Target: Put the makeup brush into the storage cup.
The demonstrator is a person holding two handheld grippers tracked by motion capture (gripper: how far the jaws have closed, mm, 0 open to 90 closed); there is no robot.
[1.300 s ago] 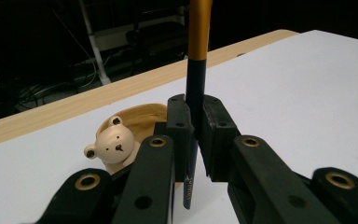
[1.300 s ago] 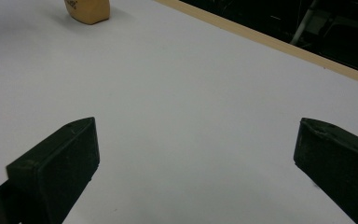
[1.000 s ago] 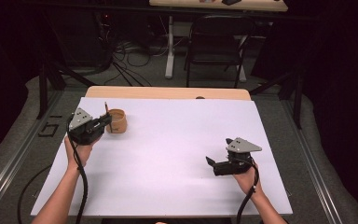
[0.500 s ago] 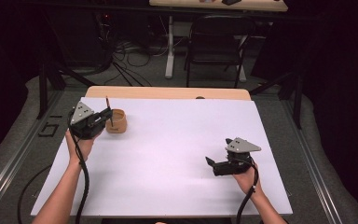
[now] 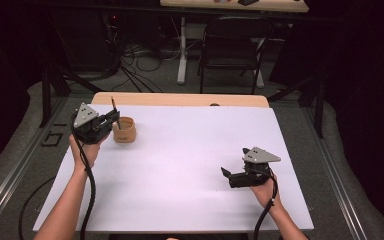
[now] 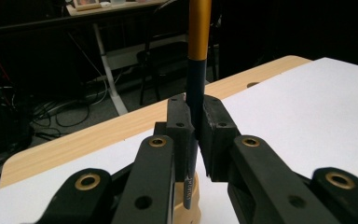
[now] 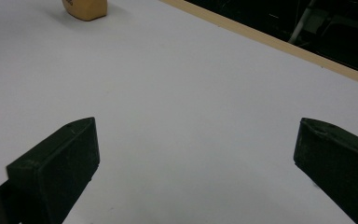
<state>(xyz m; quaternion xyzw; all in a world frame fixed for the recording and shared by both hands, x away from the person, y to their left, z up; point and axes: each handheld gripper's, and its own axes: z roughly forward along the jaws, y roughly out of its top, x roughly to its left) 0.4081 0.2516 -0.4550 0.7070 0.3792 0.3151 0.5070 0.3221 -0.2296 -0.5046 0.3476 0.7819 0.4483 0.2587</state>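
My left gripper is shut on a dark pencil with an orange-gold upper part, which it holds upright. The pencil stands over a small tan wooden cup at the far left of the white sheet, and its lower end reaches down to the cup. My right gripper hovers low over the white sheet near the front right, its jaws wide open and nothing between them. Its fingers frame bare white surface, with the cup far off.
A white sheet covers most of a light wooden table, whose far edge shows as a tan strip. Behind the table stand a dark chair, a desk leg and cables on the floor. Black cables trail from both grippers.
The left gripper with the pencil has shifted slightly toward the cup and the pencil now stands over it. The right gripper has stayed still.
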